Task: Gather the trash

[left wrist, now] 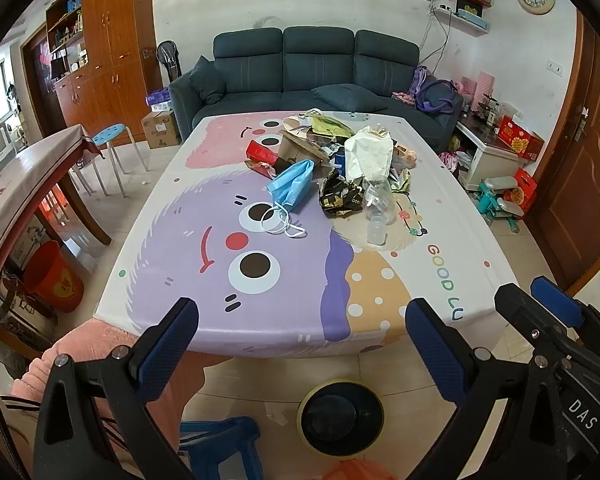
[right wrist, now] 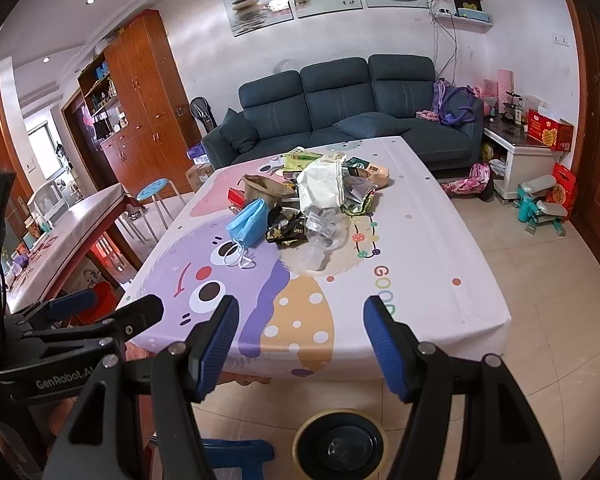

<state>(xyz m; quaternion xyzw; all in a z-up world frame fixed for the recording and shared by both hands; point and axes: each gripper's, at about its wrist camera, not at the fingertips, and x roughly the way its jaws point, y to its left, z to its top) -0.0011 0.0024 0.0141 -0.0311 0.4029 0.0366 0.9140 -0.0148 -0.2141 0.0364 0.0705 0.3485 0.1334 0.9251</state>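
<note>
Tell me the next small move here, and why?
Probably reach the left gripper forward to the blue face mask. Both grippers hang open and empty off the table's near edge, the right gripper too, and the mask lies nearest in the pile, clear of the bottle.

A pile of trash is heaped on the far half of the table, with a face mask at its left edge and a bottle at its near side. A sofa is set behind the table, while a bin is placed on the floor before it, beside a stool.
</note>
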